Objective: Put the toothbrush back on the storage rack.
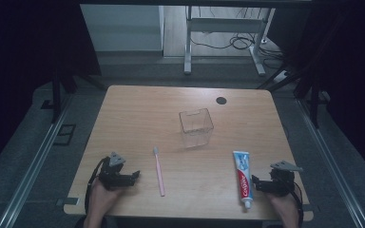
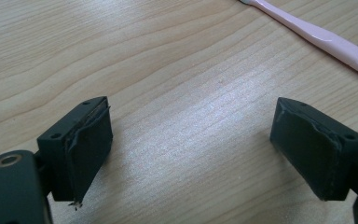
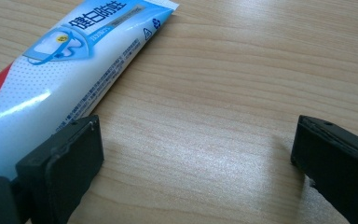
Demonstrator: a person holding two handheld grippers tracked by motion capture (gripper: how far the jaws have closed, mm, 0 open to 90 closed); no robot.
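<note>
Resting Both Tongs Wide Apart at the Near Edge

Sitting near the middle of the wooden table [image 1: 138, 109], somewhat toward its far edge, a clear plastic box [image 1: 196, 127] is standing upright with its mouth up; nothing can be made out inside it. A small black disc [image 1: 221, 100] is lying near the far edge, toward the far right corner.

A pink toothbrush [image 1: 158, 170] is lying flat, running from the middle of the surface toward the near edge, head pointing away from the person. A toothpaste tube [image 1: 242, 178] is lying flat near the near right corner, cap toward the near edge. Box, brush and tube are all well apart from one another.

The left gripper [image 1: 134, 176] is sitting by the near left corner, held by the person's left hand [image 1: 100, 199], just left of the toothbrush and apart from it. The right gripper [image 1: 255, 183] is sitting by the near right corner, just beside the tube.

The left gripper view is showing the left gripper [image 2: 191, 149] with jaws spread wide over bare wood, gripping nothing, and the toothbrush [image 2: 326, 39] handle crossing the upper right corner. The right gripper view is showing the right gripper [image 3: 196, 163] likewise spread wide and empty, with the toothpaste tube [image 3: 60, 70] lying against the outer side of one jaw; its printed lettering reads here, which the high view leaves blurred.
</note>
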